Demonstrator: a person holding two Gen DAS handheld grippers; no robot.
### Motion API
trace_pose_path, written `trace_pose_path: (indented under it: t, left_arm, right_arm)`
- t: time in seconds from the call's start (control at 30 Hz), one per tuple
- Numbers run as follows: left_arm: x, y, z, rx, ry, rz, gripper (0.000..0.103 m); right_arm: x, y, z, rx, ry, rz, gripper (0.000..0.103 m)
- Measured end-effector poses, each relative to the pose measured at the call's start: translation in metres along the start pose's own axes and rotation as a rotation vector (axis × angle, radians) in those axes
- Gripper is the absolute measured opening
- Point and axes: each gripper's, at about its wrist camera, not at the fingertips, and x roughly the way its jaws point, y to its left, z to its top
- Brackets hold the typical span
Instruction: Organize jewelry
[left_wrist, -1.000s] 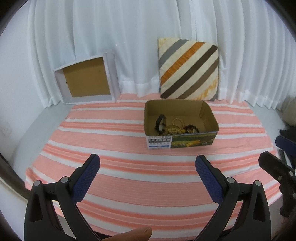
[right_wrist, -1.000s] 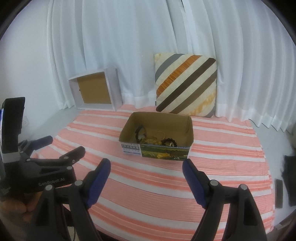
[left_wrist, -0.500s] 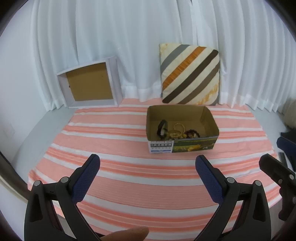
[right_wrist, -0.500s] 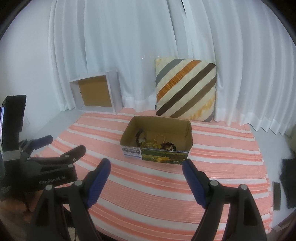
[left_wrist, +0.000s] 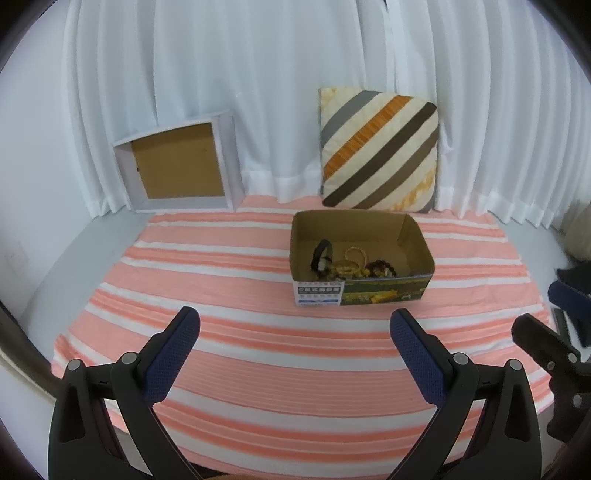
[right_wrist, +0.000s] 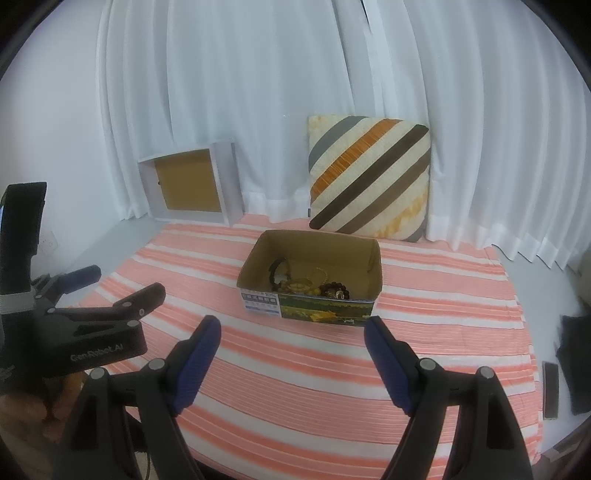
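From the left wrist, the left gripper (left_wrist: 295, 325) gapes empty, short of one cardboard box (left_wrist: 360, 258) whose single jewelry heap (left_wrist: 347, 264) could snag and lift tangled; from the right wrist, the right gripper (right_wrist: 291, 332) likewise stands wide and empty before that box on the striped cloth (right_wrist: 295, 369), one pillow (right_wrist: 369, 177) behind.

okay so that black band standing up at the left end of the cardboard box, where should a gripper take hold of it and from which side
Probably grip the black band at the top of its arch, coming straight down through the open top of the cardboard box. It stands on edge above the beaded bracelets beside it, so its upper curve looks free, while the box walls block any sideways approach.
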Motion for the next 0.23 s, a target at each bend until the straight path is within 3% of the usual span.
trace_pose_path:
  t: [0.23]
  left_arm:
    - [0.0016,0.0002,-0.0003,-0.007,0.001,0.0,0.102]
  right_arm:
    - [0.0005,-0.003,-0.0003,0.005,0.005,-0.002,0.082]
